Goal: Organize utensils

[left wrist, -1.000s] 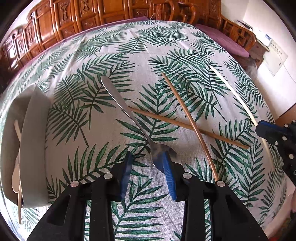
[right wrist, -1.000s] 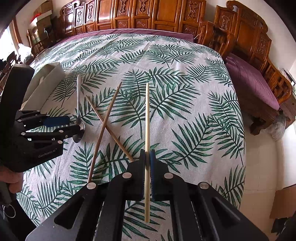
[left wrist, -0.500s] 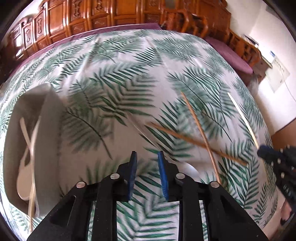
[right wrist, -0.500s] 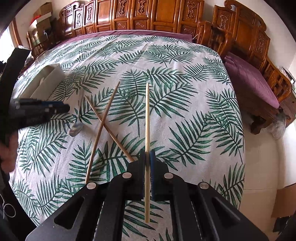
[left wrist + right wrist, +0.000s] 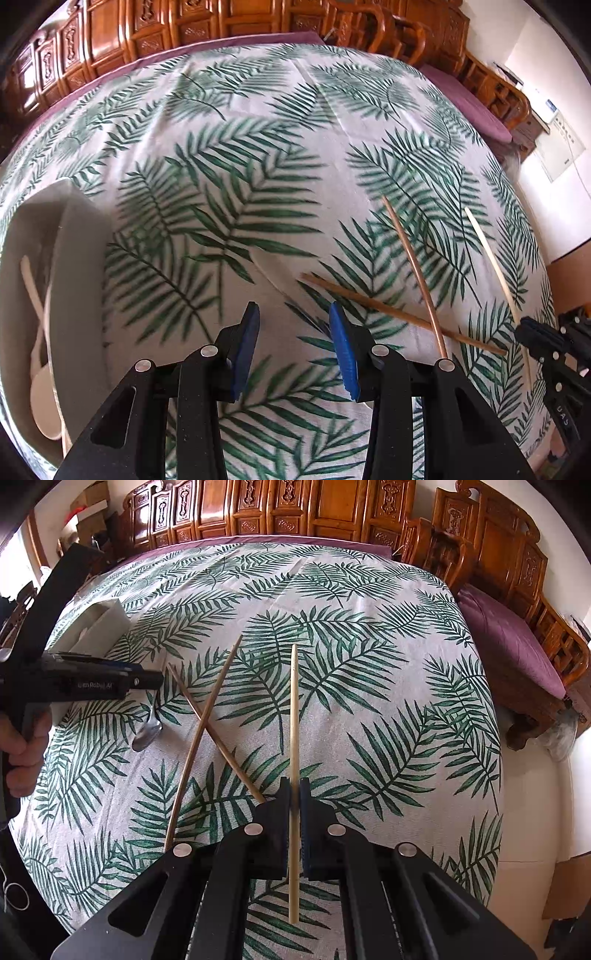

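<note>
On the leaf-print tablecloth (image 5: 369,709) the spoon (image 5: 147,734) now lies just beneath the left gripper (image 5: 293,345). A second ago the blue pads closed around its bowl; now the jaws are opening with only cloth visible between them. The pickup appears to have failed, so the spoon has not reached the white tray (image 5: 70,280), which already holds a pale spoon and sticks. Two brown chopsticks (image 5: 207,720) remain crossed beside it. The right gripper (image 5: 293,834) is unchanged, pinching the pale chopstick (image 5: 293,716). A regrasp is likely required.
</note>
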The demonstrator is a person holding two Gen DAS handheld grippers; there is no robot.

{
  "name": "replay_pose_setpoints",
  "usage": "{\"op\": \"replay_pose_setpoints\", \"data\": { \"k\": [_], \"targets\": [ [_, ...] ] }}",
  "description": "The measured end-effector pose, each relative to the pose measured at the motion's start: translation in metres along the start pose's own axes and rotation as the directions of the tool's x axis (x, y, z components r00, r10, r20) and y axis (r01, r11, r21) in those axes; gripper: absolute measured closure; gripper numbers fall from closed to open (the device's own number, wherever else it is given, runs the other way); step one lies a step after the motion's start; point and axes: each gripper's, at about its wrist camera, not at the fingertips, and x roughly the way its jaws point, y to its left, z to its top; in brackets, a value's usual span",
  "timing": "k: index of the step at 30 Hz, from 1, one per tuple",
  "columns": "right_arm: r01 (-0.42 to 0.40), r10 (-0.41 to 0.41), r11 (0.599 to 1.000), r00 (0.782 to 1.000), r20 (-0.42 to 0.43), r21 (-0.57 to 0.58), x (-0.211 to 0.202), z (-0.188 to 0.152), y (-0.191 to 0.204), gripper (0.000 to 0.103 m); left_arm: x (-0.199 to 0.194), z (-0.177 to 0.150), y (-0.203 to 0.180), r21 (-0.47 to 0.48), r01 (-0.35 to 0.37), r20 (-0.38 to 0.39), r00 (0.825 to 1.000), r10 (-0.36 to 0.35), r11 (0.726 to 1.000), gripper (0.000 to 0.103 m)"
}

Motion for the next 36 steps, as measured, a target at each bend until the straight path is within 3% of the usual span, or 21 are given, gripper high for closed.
{"op": "replay_pose_setpoints", "data": {
  "k": [3, 11, 16, 27, 36],
  "targets": [
    [0.0, 0.0, 1.0, 1.0, 0.001, 0.002, 0.0, 0.0, -0.001, 0.097, 0.002, -0.002, -0.011, 0.034, -0.048, -0.006, 0.999, 0.048, 0.998, 0.066],
    [0.002, -0.002, 1.0, 1.0, 0.005, -0.004, -0.003, 0.002, 0.002, 0.097, -0.002, -0.01, -0.026, 0.074, -0.064, -0.047, 0.997, 0.067, 0.995, 0.07],
    [0.002, -0.002, 1.0, 1.0, 0.004, -0.009, -0.004, 0.003, 0.005, 0.097, -0.004, -0.012, -0.029, 0.102, -0.047, -0.062, 0.997, 0.054, 0.994, 0.098],
    [-0.007, 0.007, 1.0, 1.0, 0.022, -0.021, -0.011, 0.01, 0.016, 0.097, -0.009, -0.02, -0.006, 0.09, -0.005, -0.063, 0.998, 0.01, 0.996, 0.102],
    [-0.019, 0.019, 0.999, 0.999, 0.027, -0.03, -0.015, 0.019, 0.031, 0.097, -0.017, -0.026, 0.022, 0.086, -0.022, -0.041, 0.999, 0.026, 0.996, 0.103]
  ]
}}
